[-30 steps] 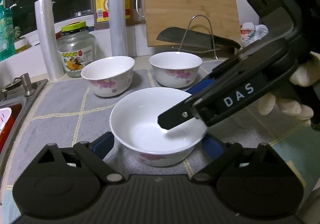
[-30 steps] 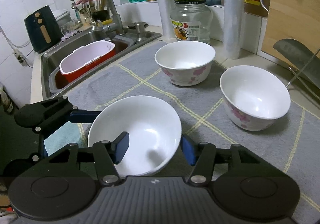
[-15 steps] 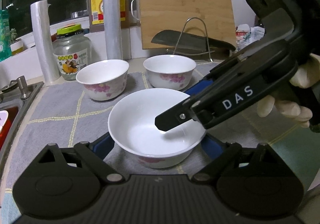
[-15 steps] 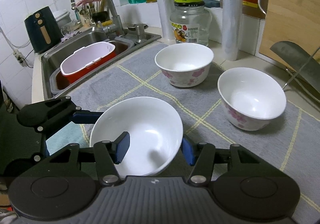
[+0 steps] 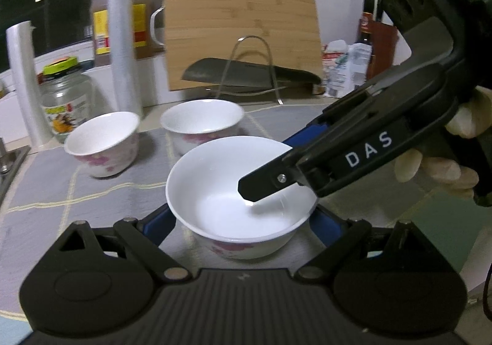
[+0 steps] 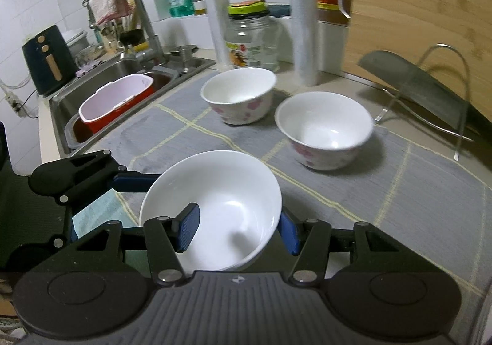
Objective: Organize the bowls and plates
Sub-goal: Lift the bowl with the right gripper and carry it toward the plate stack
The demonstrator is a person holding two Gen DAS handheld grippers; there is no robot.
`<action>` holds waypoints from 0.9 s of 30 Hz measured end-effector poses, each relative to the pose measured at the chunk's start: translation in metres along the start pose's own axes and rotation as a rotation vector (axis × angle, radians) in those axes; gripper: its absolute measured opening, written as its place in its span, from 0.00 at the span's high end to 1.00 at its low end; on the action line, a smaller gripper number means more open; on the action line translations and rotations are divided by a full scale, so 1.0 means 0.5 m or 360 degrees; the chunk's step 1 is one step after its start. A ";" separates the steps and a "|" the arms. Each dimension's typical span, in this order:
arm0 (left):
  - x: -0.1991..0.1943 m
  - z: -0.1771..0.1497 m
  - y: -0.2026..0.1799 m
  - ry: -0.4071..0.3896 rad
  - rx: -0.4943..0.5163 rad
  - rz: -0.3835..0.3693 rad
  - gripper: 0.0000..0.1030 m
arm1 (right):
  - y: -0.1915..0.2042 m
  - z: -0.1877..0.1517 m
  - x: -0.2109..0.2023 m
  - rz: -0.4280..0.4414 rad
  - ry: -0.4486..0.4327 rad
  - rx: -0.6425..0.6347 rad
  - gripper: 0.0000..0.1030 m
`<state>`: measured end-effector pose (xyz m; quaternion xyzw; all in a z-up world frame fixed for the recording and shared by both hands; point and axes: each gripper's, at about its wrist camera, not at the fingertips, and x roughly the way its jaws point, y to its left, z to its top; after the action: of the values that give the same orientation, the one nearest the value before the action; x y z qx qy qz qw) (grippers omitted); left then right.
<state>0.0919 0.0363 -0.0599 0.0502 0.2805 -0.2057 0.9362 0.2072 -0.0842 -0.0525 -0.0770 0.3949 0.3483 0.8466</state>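
A white bowl with pink flowers [image 5: 224, 191] [image 6: 227, 191] is held above the grey mat. My right gripper [image 6: 235, 229] is shut on its near rim, one blue pad inside, one outside. My left gripper [image 5: 243, 223] is open, its fingers either side of the bowl's base; whether they touch it I cannot tell. Two more flowered bowls stand on the mat: one to the left [image 5: 103, 142] [image 6: 240, 94], one to the right [image 5: 201, 118] [image 6: 324, 126].
Behind the bowls stand a glass jar [image 6: 250, 34], two film rolls [image 5: 124, 46], an oil jug, a wooden cutting board [image 5: 240, 25] and a cleaver on a wire rack [image 6: 421, 89]. A sink [image 6: 101, 89] with a red tub lies left.
The held bowl has risen off the mat and drawn back from the two standing bowls. Both grippers moved with it.
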 end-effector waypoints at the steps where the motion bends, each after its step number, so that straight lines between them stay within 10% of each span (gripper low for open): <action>1: 0.004 0.001 -0.007 0.0000 0.0003 -0.0013 0.10 | -0.006 -0.004 -0.005 -0.0009 0.0000 0.0010 0.41; 27: 0.058 -0.002 -0.103 0.0080 0.0035 -0.0179 0.10 | -0.082 -0.095 -0.065 -0.0087 0.0086 0.0114 0.40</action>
<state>0.0923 -0.0207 -0.0756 0.0499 0.3042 -0.2596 0.9152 0.1901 -0.1511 -0.0671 -0.0668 0.4275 0.3087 0.8471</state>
